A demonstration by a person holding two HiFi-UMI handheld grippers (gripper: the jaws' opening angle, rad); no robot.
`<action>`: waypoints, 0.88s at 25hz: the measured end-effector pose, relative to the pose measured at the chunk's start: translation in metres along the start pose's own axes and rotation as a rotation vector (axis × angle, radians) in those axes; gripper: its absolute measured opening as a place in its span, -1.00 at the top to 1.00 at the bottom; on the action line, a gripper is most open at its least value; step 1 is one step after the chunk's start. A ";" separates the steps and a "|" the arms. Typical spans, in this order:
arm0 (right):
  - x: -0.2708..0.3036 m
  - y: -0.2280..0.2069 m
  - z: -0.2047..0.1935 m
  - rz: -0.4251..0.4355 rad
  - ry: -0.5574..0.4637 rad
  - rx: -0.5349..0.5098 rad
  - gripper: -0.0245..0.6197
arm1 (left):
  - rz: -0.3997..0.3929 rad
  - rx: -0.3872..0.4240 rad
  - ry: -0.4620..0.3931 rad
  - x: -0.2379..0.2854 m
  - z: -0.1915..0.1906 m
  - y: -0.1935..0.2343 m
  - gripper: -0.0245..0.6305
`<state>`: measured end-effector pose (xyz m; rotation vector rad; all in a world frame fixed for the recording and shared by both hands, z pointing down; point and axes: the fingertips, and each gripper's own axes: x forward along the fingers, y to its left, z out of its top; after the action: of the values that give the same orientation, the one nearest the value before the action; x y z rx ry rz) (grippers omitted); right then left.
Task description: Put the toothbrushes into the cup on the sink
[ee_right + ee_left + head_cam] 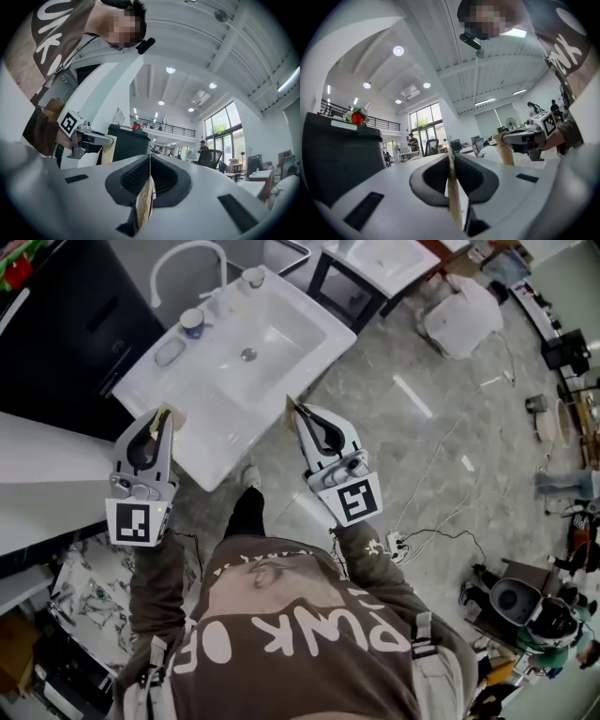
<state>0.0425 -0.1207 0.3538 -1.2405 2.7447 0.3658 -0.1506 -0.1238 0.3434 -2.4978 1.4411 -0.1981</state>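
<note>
A white sink [217,439] stands in front of me, with a blue-and-white cup [192,322] on its back left rim near the tap [185,257]. My left gripper [165,416] [451,158] hovers at the sink's front left corner, shut on a thin tan toothbrush pack [454,199]. My right gripper [293,409] [150,160] is over the sink's front right edge, shut on a second tan pack [144,201]. Both point level toward the sink. Each gripper view shows the other gripper with its tan pack: the right one [505,151], the left one [108,151].
A soap dish [170,352] and a second cup [252,277] sit on the sink's back rim. A black cabinet [84,324] and a white counter [37,474] are on the left. Cables [422,531] trail over the marble floor to the right; another basin [380,263] stands behind.
</note>
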 end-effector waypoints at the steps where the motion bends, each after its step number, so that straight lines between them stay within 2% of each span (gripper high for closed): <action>1: 0.016 -0.008 -0.004 0.000 0.008 -0.002 0.88 | 0.001 0.003 0.000 0.016 -0.005 0.016 0.83; 5: 0.073 -0.036 -0.014 0.007 0.023 -0.021 0.88 | -0.005 0.033 -0.011 0.081 -0.024 0.074 0.83; 10: 0.125 -0.056 -0.028 0.019 0.032 -0.032 0.88 | -0.022 0.050 -0.034 0.147 -0.046 0.120 0.83; 14: 0.153 -0.069 -0.043 0.021 0.046 -0.029 0.88 | -0.030 0.026 -0.066 0.194 -0.067 0.143 0.83; 22: 0.185 -0.088 -0.071 0.013 0.088 -0.017 0.88 | -0.038 0.026 -0.049 0.255 -0.126 0.169 0.83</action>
<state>-0.0137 -0.3289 0.3707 -1.2737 2.8298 0.3442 -0.1933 -0.4439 0.4150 -2.4933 1.3641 -0.1598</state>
